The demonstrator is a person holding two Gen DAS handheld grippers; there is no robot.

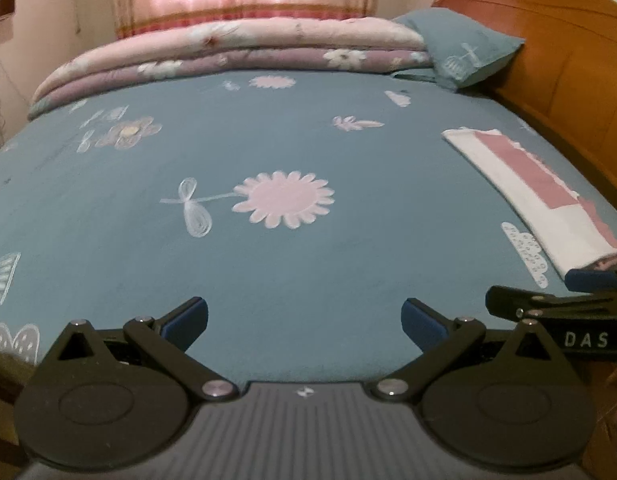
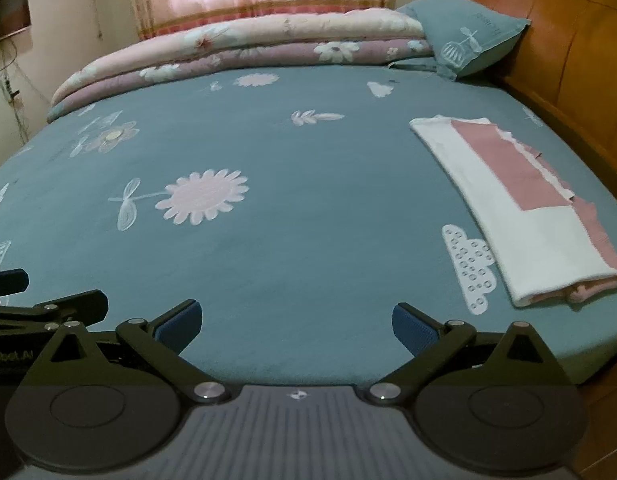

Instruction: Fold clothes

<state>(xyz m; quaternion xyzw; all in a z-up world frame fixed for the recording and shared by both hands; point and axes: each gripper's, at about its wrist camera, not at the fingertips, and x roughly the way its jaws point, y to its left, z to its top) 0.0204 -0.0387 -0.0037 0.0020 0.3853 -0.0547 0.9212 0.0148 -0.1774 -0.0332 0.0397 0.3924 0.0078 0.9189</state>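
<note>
Fingers [image 1: 184,320] of both grippers spread wide, holding nothing. White-and-pink garment [image 2: 520,208] lies folded on bed [image 2: 308,240]; folding looks complete, no other clothes visible.

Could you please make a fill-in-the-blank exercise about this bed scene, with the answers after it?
1. The folded cloth is white and ____.
2. It lies on the ____ side of the bed, near the wooden headboard.
3. Both the left tongs and the right tongs are ____, with nothing between them.
4. The pillow leans against a folded ____.

Answers: pink; right; open; quilt
</note>
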